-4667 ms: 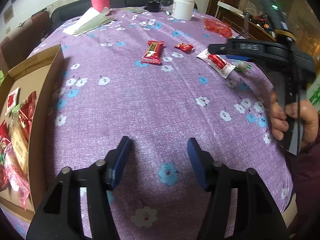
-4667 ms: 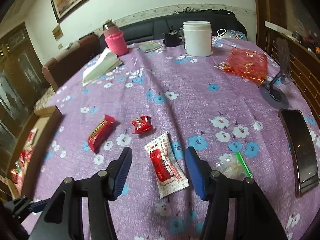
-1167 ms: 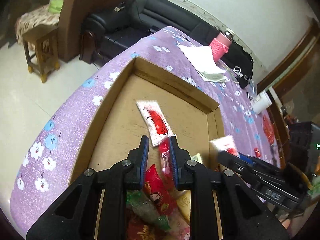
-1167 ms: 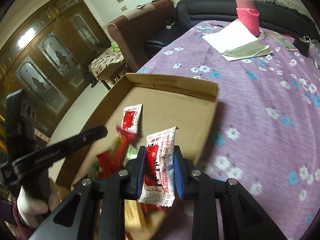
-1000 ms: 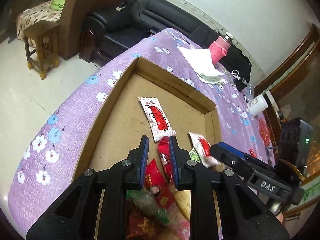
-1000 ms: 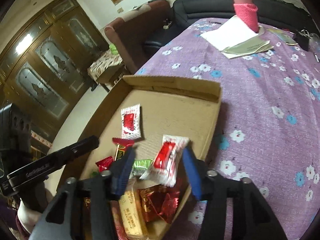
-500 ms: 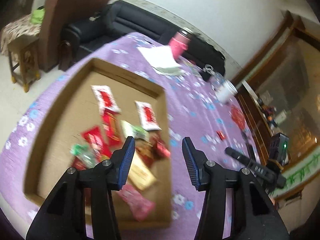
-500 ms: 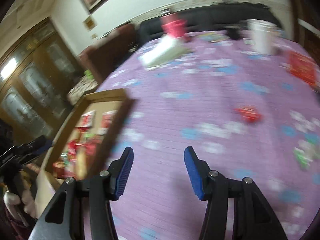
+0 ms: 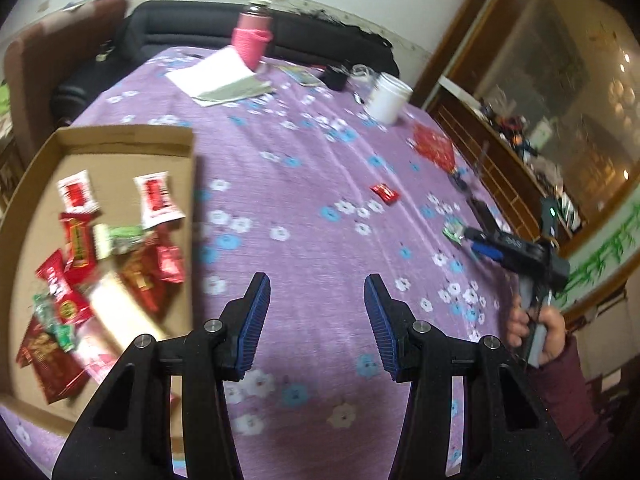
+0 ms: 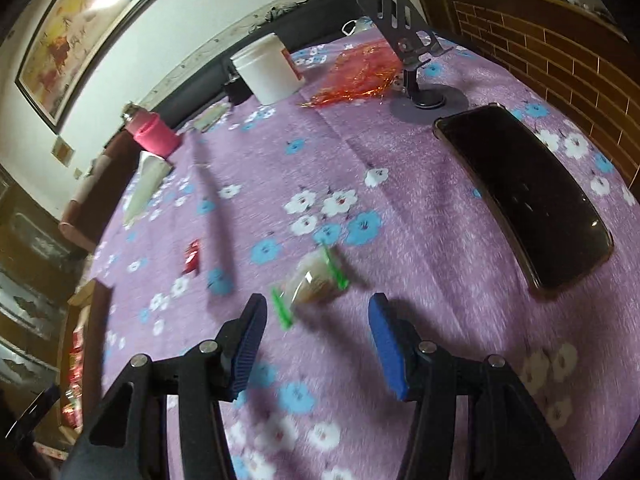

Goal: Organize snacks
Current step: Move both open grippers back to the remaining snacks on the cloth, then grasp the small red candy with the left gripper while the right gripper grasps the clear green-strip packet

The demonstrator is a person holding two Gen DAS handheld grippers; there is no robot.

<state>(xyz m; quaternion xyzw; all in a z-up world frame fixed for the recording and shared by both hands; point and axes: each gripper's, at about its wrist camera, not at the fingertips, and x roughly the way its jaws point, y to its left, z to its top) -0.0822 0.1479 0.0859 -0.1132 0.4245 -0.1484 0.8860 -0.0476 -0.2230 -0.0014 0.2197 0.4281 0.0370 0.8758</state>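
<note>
Two white sachets (image 9: 154, 200) in box (image 9: 120, 136); two snacks (image 9: 385, 193) on tablecloth (image 9: 304, 208).

Left on the purple flowered tabletop (image 9: 304, 200): shallow cardboard box (image 9: 120, 136) holding wrapped snacks (image 9: 120, 256); right of it, small red packet (image 9: 385, 193); behind, white jar (image 9: 387, 98).

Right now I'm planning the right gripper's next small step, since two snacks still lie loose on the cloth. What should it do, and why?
Probably ease the right gripper forward and down over the clear snack packet with green ends. Its jaws are open and empty, and that packet lies on the tablecloth just ahead of the fingertips. The small red snack sits farther off to the left.
</note>
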